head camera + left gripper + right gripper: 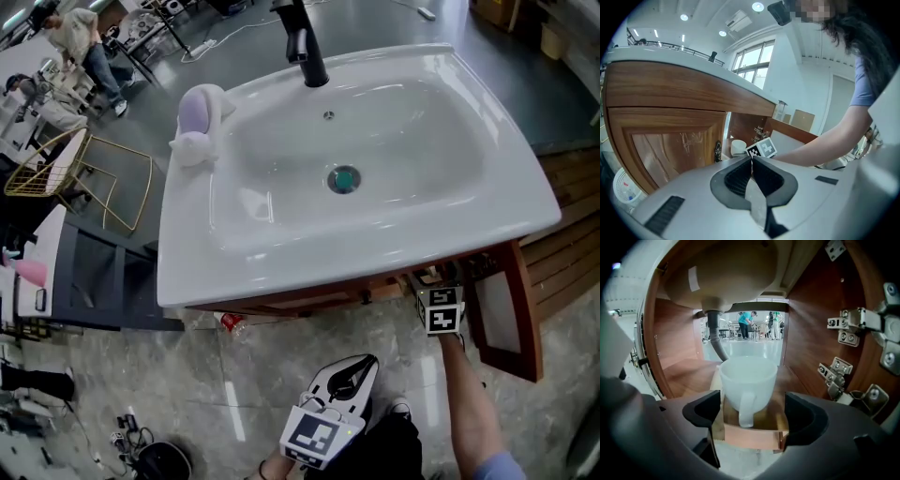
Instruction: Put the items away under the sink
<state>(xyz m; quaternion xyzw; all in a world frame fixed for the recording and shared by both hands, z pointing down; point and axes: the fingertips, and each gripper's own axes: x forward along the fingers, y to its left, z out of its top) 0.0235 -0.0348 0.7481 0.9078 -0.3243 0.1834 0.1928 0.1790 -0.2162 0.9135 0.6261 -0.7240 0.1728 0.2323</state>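
White sink [234, 253], black faucet [302, 42] at its far rim, green drain [344, 178] at centre, your right gripper [439, 305] reaching beneath its front edge beside the open cabinet door [503, 319], your left gripper [349, 380] low, near your legs.

Grey marbled floor [187, 375], perhaps polished; tall windows [750, 70].

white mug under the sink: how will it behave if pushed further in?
The white mug looks like glazed ceramic: probably rigid, slick, chippable. Upright on the flat cabinet floor, it should slide under a low push; a high one might tip it. Its handle faces the right gripper, so an off-centre push may spin it.
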